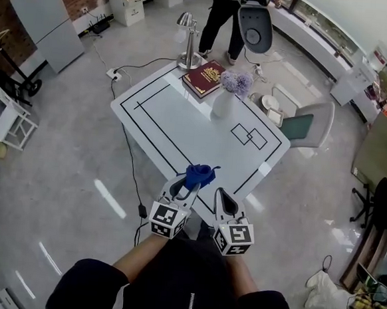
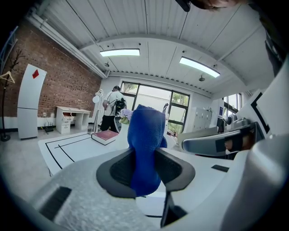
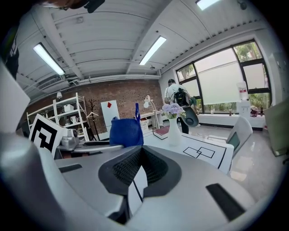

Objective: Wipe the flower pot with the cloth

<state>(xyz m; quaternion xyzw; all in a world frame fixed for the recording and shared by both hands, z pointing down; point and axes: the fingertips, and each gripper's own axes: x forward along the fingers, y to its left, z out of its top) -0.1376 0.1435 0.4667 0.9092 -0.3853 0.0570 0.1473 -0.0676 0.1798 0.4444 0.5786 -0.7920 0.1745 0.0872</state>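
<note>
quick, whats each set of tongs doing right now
left tongs: closed on the blue cloth
right tongs: closed, holding nothing

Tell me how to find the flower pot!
Look at the white table with black lines in the middle of the room. Near its far edge, beside a dark red book, stands the flower pot. Only it holds purple flowers.
</note>
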